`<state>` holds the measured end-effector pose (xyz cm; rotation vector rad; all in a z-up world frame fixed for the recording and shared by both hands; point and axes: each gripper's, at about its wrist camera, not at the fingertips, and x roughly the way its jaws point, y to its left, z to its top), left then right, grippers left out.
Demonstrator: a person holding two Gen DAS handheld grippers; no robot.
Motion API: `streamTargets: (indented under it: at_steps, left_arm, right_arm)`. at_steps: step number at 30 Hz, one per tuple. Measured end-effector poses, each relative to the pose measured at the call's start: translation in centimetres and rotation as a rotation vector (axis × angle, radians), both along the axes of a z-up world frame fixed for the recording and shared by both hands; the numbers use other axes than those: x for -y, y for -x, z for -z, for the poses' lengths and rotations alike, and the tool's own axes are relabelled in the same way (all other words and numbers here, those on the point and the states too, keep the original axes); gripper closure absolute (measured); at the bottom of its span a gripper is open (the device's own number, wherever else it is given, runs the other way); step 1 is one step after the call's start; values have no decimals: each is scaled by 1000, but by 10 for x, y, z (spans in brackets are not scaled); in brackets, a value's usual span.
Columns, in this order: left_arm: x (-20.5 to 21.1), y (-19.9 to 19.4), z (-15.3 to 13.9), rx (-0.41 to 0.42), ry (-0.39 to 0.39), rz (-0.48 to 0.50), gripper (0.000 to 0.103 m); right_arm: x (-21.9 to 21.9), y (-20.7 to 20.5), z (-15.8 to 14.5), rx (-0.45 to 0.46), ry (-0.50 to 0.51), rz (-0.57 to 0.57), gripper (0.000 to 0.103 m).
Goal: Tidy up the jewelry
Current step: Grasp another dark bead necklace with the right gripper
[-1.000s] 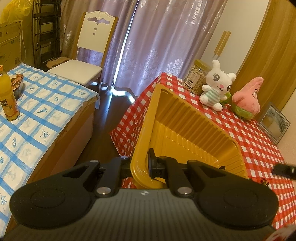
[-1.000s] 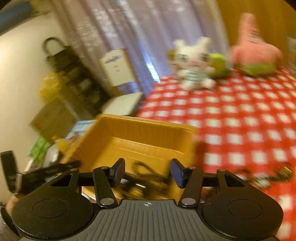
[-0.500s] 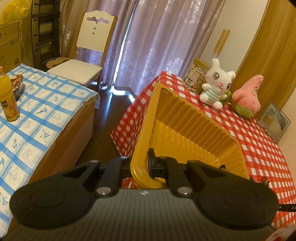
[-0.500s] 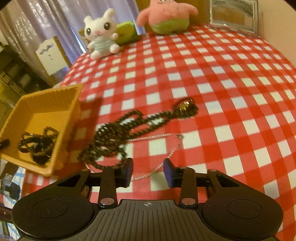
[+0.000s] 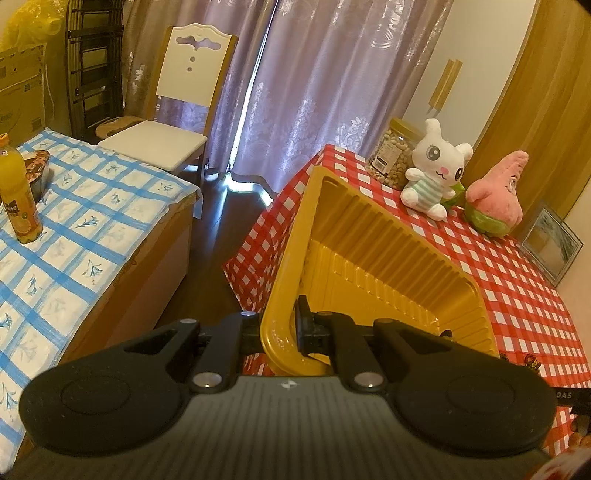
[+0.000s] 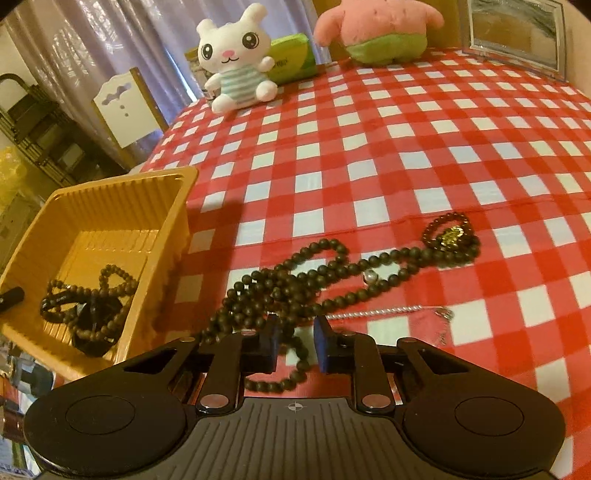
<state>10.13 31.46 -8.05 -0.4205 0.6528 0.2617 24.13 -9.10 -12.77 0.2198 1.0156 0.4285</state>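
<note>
On the red-and-white checked tablecloth (image 6: 369, 155), I work with 2 grippers around the yellow tray (image 6: 110, 206), which sits at the cloth's left edge. My left gripper (image 5: 291, 328) is clamped on the tray's near rim, jaws pressed together with the thin plastic wall between them. Inside the tray lies a coil of dark beads (image 6: 88, 299) with something black among it, though the view is too soft for me to say what that is.

Just right of the tray, a long dark bead necklace (image 6: 295, 280) sprawls in loops across the cloth. My right gripper (image 6: 294, 341) stands over its near end, the jaws closing with a strand of beads between them; the pads do not look to be pressing on it yet. A thin silver chain (image 6: 388, 312) runs from under the necklace, farther right of the tray. Beyond that, a beaded bracelet with a gold charm (image 6: 452, 234) touches the necklace's far end.

Well behind the tray stand 2 plush toys: a white bunny (image 6: 232, 62) and a pink starfish (image 6: 380, 26).
</note>
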Motion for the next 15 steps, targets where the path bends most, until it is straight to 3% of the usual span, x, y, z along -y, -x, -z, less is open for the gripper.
streamTargets:
  at_steps: [4, 7, 15]
  left_arm:
    - [0, 0, 0, 1, 2, -2, 95]
    - [0, 0, 0, 0, 2, -1, 95]
    - [1, 1, -2, 4, 6, -2, 95]
  right_arm:
    - [-3, -6, 6, -16, -5, 9, 83]
    - [-1, -8, 8, -19, -23, 21, 96]
    - [5, -1, -25, 52, -74, 57, 96]
